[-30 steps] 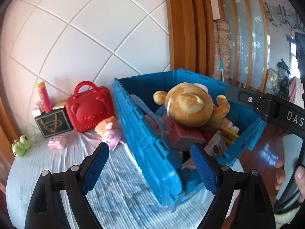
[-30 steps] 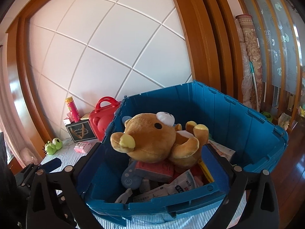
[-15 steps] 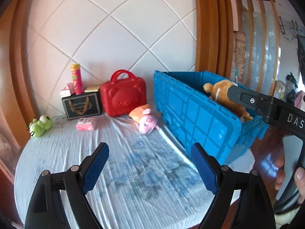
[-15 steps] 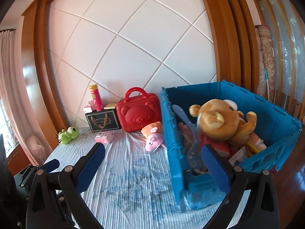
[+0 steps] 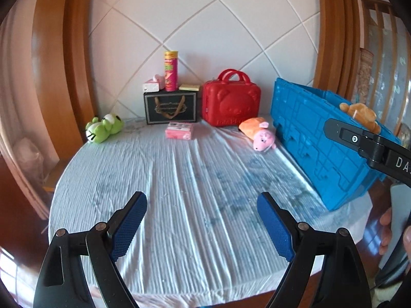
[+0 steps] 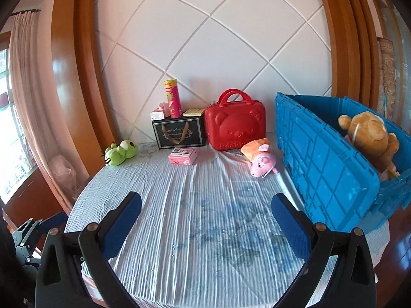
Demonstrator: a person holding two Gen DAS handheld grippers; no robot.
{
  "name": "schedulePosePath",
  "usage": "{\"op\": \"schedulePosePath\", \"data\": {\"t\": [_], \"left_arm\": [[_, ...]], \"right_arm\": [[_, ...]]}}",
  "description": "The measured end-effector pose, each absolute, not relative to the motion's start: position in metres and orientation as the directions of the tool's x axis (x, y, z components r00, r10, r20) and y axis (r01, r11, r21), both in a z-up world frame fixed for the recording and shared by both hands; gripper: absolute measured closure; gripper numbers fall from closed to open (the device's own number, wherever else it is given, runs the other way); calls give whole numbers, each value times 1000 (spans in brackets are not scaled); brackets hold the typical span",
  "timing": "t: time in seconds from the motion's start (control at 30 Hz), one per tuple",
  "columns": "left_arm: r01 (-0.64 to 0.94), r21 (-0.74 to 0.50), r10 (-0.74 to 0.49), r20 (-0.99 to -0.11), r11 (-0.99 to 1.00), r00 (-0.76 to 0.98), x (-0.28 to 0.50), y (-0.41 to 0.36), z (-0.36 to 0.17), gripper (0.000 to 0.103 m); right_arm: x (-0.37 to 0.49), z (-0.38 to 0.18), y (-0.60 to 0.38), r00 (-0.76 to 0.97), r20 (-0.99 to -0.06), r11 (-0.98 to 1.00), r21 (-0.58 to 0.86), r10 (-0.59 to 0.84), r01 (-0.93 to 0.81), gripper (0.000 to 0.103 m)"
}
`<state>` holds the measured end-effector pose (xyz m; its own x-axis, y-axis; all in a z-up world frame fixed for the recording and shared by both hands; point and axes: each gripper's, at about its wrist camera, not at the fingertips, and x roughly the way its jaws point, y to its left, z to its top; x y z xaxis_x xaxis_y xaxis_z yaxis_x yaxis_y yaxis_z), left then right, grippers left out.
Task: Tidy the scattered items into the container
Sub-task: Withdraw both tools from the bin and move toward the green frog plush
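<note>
A blue crate stands at the right of the round table, with a brown teddy bear inside. A pink pig plush lies beside its left wall. A small pink box and a green frog plush lie further left. My left gripper and right gripper are open and empty above the table's near part, well short of the items.
A red bear case, a black gift box with a pink can on top stand against the tiled wall. The right gripper's body crosses the left wrist view at right. The table edge is close below.
Both views have swung left and back from the crate; the crate's inside went out of centre and the table with its loose items came into view. Both grippers stayed open.
</note>
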<state>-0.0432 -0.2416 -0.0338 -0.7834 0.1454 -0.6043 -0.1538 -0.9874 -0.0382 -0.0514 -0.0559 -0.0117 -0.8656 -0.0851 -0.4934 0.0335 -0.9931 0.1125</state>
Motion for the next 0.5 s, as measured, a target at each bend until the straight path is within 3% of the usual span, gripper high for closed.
{"op": "schedulePosePath", "data": {"t": [0.5], "left_arm": [[87, 26, -81, -694, -996, -716, -173, -376, -79, 15]], "right_arm": [[-211, -74, -171, -751, -601, -962, 191, -272, 196, 0]]}}
